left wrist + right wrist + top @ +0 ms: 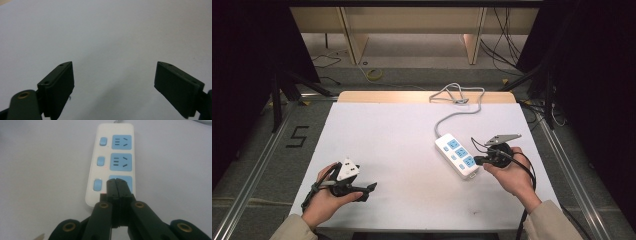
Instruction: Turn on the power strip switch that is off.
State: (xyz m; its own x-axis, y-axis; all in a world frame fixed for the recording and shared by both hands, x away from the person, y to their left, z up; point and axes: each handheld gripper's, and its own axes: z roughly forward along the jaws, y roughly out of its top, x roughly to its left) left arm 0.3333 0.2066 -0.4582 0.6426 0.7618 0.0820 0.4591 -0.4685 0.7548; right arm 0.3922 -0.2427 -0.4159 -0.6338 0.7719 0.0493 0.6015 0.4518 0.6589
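A white power strip (456,154) with three blue sockets and blue switches lies on the white table, right of centre; its grey cord (451,116) runs to the far edge. My right gripper (477,160) is shut with nothing between its jaws, its tips at the strip's near end. In the right gripper view the closed tips (116,180) sit over the nearest socket of the power strip (110,162); whether they touch it I cannot tell. My left gripper (371,188) rests at the front left of the table, open, and its jaws (113,85) stand wide apart over bare table.
The white table (397,135) has a wooden far edge where the cord coils (456,94). A small dark speck (474,212) marks the front edge. Black curtains flank both sides, and cables and a yellow tape roll (373,75) lie on the floor beyond.
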